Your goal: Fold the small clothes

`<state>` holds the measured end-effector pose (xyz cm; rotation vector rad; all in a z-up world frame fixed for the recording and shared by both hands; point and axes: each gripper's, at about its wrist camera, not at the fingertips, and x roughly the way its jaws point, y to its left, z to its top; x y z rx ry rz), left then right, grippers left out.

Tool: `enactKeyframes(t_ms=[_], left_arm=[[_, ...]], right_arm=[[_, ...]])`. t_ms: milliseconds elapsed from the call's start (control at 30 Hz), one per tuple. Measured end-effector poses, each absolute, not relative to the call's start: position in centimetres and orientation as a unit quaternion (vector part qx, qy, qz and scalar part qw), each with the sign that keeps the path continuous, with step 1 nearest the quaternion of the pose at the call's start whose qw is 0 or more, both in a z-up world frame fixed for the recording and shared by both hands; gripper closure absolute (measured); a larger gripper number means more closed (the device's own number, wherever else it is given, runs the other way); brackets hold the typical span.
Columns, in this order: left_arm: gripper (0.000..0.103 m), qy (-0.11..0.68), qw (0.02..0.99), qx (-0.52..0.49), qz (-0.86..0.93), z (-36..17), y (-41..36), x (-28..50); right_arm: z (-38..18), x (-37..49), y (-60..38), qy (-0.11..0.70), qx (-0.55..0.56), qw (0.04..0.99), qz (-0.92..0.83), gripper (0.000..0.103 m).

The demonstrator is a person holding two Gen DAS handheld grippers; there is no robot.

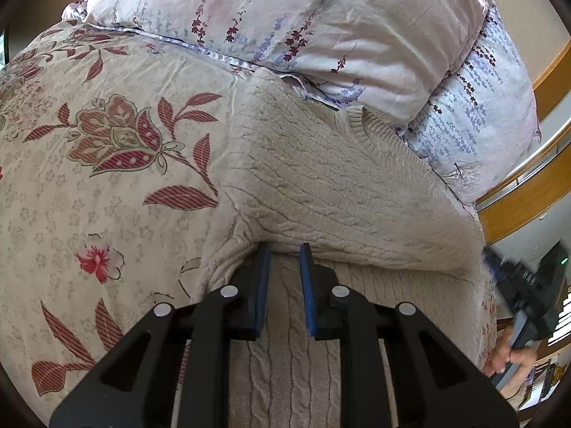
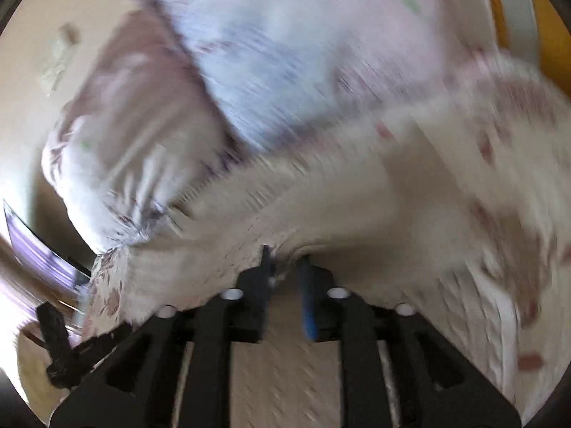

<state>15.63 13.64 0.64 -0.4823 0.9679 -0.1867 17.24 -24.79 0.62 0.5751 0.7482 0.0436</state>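
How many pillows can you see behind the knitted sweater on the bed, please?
2: a pink floral pillow on top, and a blue-flowered pillow beneath it at the right. Others may be hidden.

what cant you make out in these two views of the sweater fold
- Left wrist view: the left gripper hides the sweater fold at its tips; grip unclear.
- Left wrist view: the right gripper is blurred at the edge; jaws unreadable.
- Right wrist view: motion blur smears everything; pillow print unreadable.

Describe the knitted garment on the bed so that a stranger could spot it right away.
Start at the bed's flowered quilt, below the lavender-print pillows. On it lies the beige sweater, folded over. It alone is plain, thick cable knit; everything around it is smooth printed cloth.
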Motion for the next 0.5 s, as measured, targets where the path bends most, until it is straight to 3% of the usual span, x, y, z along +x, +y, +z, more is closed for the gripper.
enactKeyframes(t_ms=[67,133,300,367,500], left_arm=[[0.082,0.46,0.852,-0.233,-0.092,0.6,13.7,15.7],[0.08,0.46,0.851,-0.236,-0.093,0.6,13.7,15.6],[0.075,0.459,0.853,-0.231,-0.095,0.8,13.4,15.3],[0.074,0.458,0.854,-0.229,-0.095,0.8,13.3,15.3],[0.071,0.458,0.854,-0.226,-0.098,0.8,13.1,15.4]], right_arm=[[-0.6,16.4,-27.0,0.369,0.332,0.868,0.022,0.056],[-0.7,16.0,-28.5,0.357,0.364,0.86,0.023,0.05],[-2.3,17.0,-31.0,0.37,0.438,0.819,0.033,0.052],[-2.9,17.5,-31.2,0.373,0.453,0.809,0.039,0.063],[-3.1,18.6,-32.0,0.364,0.469,0.804,0.044,0.066]])
